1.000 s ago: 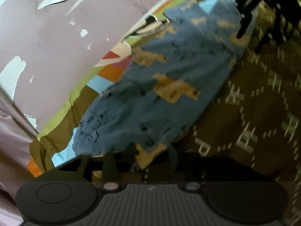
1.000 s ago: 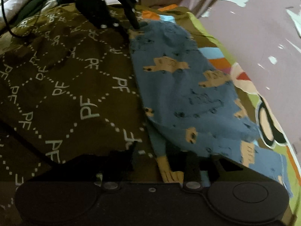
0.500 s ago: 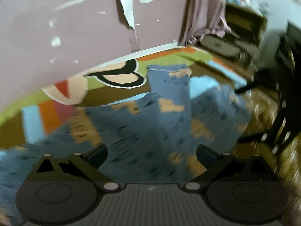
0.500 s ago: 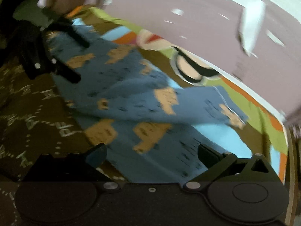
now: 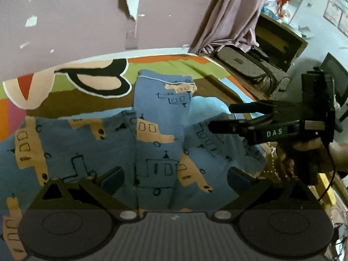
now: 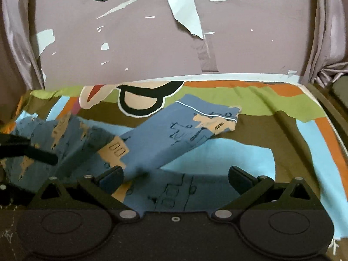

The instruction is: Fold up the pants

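Observation:
The blue pants (image 5: 156, 143) with a tan vehicle print lie rumpled on the colourful bedspread (image 5: 174, 65). One leg runs away from me toward the wall, its white-piped hem at the far end. My left gripper (image 5: 175, 178) stands wide open just over the cloth, with nothing pinched. At the right of that view a hand holds my right gripper (image 5: 220, 117), its fingers pointing left over the pants' right edge. In the right wrist view the pants (image 6: 163, 139) slant up to the right, and the right gripper (image 6: 176, 177) is wide open above them. One left gripper finger (image 6: 32, 150) shows at the left.
A purple wall (image 6: 152, 43) with peeling paint runs along the bed's far side. Curtains (image 5: 230, 17) hang at the far right corner, with dark bags (image 5: 241, 61) and a wooden box (image 5: 280, 41) on the floor beside the bed. Bare bedspread (image 6: 261, 100) lies right of the pants.
Both grippers were closed at the pants' near edge and now stand wide open, the cloth let go. Both views rolled and swung round to face the wall.

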Motion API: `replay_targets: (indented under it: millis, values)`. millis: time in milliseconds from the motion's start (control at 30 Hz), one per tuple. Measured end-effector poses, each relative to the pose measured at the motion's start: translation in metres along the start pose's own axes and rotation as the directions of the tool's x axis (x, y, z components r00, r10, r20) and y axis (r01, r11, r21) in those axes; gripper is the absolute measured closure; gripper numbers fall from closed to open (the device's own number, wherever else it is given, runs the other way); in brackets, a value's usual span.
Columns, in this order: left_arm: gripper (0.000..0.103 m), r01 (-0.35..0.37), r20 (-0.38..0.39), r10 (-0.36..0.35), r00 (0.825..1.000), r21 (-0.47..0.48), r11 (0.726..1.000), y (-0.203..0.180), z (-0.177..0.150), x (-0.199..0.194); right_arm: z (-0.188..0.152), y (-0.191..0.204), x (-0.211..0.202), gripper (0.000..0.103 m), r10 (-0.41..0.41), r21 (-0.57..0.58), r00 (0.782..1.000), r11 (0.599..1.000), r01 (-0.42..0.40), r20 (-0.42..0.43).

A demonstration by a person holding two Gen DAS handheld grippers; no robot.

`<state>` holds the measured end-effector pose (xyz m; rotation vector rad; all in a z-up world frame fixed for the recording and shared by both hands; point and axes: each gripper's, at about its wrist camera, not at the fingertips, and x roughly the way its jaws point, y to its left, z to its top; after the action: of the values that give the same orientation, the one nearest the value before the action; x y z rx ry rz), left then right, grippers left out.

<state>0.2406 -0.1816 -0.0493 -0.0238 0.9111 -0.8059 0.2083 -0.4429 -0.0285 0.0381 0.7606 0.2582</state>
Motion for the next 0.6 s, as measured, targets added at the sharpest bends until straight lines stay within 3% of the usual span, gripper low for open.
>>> replay_targets:
  millis: [233, 367, 467, 600]
  values:
    - [0.0, 0.081, -0.076, -0.089, 0.993, -0.099, 0.992, 0.018, 0.0, 0.015, 0.016, 0.002, 0.009, 0.001, 0.117, -0.023, 0.993, 0.993, -0.118, -0.013]
    - [0.0, 0.138, -0.064, -0.143, 0.988, -0.084, 0.987, 0.014, 0.003, 0.012, 0.017, 0.009, 0.016, 0.001, 0.141, -0.022, 0.99, 0.99, -0.141, -0.016]
    - [0.0, 0.133, -0.061, -0.135, 0.989, -0.049, 0.99, 0.011, 0.004, 0.015, 0.017, 0.013, 0.02, 0.001, 0.153, -0.041, 0.988, 0.987, -0.154, -0.026]
    - [0.0, 0.147, -0.049, -0.152, 0.987, -0.1, 0.984, 0.017, 0.009, 0.021, 0.018, 0.011, 0.027, 0.001, 0.157, -0.033, 0.987, 0.987, -0.158, -0.021]
